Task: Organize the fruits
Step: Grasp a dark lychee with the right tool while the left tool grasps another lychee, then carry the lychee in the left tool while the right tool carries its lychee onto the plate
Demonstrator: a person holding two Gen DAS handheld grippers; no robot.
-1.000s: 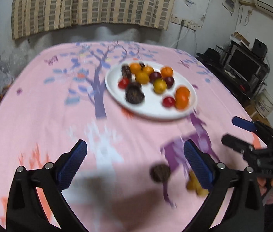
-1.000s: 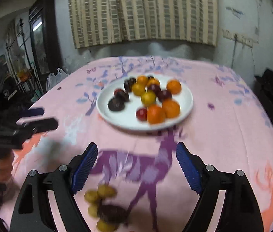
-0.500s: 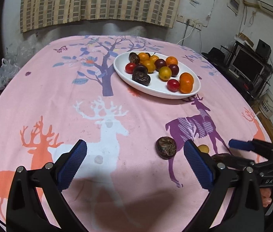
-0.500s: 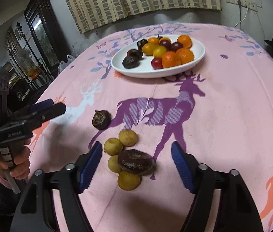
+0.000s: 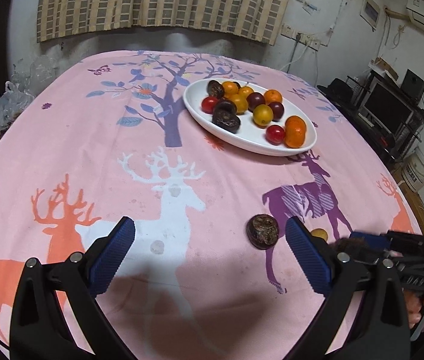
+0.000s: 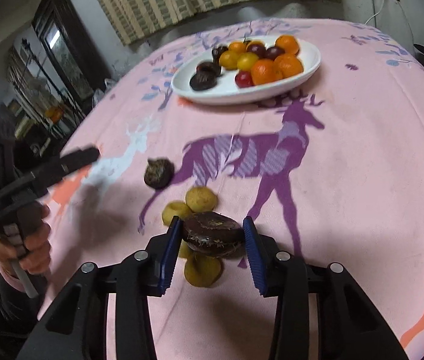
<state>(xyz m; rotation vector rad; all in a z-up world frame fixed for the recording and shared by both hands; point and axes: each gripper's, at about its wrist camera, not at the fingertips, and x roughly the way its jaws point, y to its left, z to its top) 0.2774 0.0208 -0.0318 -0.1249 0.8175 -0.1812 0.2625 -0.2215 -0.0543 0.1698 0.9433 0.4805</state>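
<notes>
Right gripper [image 6: 212, 235]: jaws just closing in, blue pads now pressed to both sides of a flat dark wrinkled fruit [image 6: 212, 234], clamped low over the pink deer-print tablecloth [image 6: 347, 180]. Directly beneath and beside it, a cluster of small yellow fruits [image 6: 201, 199], some partly hidden under the dark one. Second dark shrivelled fruit [image 6: 158, 172] lying loose on the cloth, beyond the cluster and to the left, near the purple deer's hind legs.

Left gripper [image 5: 210, 250]: jaws spread wide, nothing between them, poised above the white deer print; same loose dark fruit just inside its right finger.

White oval plate [image 5: 227, 132] at far side of table, well apart from both grippers, carrying orange, yellow, red and dark purple fruits.
</notes>
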